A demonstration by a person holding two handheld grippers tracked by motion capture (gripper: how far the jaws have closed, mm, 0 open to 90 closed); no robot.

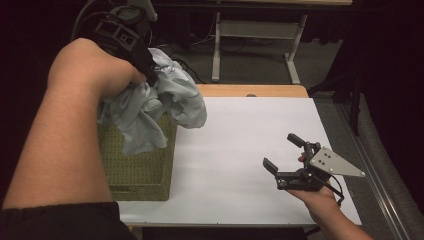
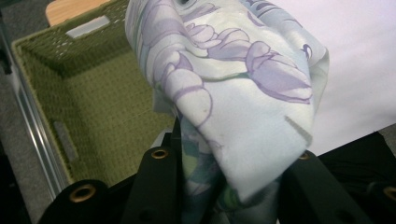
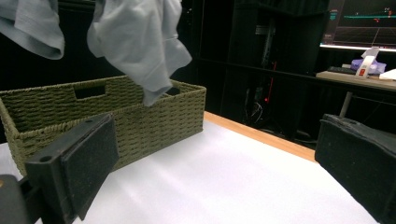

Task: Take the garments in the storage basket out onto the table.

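**White-topped desk: cloth raised over green basket**

White sheeting is covering the desk, with a strip of bare wood showing along its far edge and dark room furniture standing behind it.

Item 1. Left tool: its jaws are squeezing together on a bunch of fabric, held up above the left end of the desk. In the left gripper view the two black jaws are rising from the bottom edge with folds of fabric pinched between them.

Item 2. Cloth: pale blue-grey, printed with purple flowers on one face. It is hanging from the left tool in loose folds, its lower ends dangling over the basket opening and down past the near rim. In the right gripper view it is hanging clear above the basket.

Item 3. Basket: green, woven, rectangular, with slot handles in its end walls. It is sitting on the left part of the desk, directly below the cloth. Its inside is showing bare in the left gripper view.

Item 4. Right tool: jaws standing wide apart with nothing between them, held low over the right side of the desk, well apart from the basket and pointing toward it.
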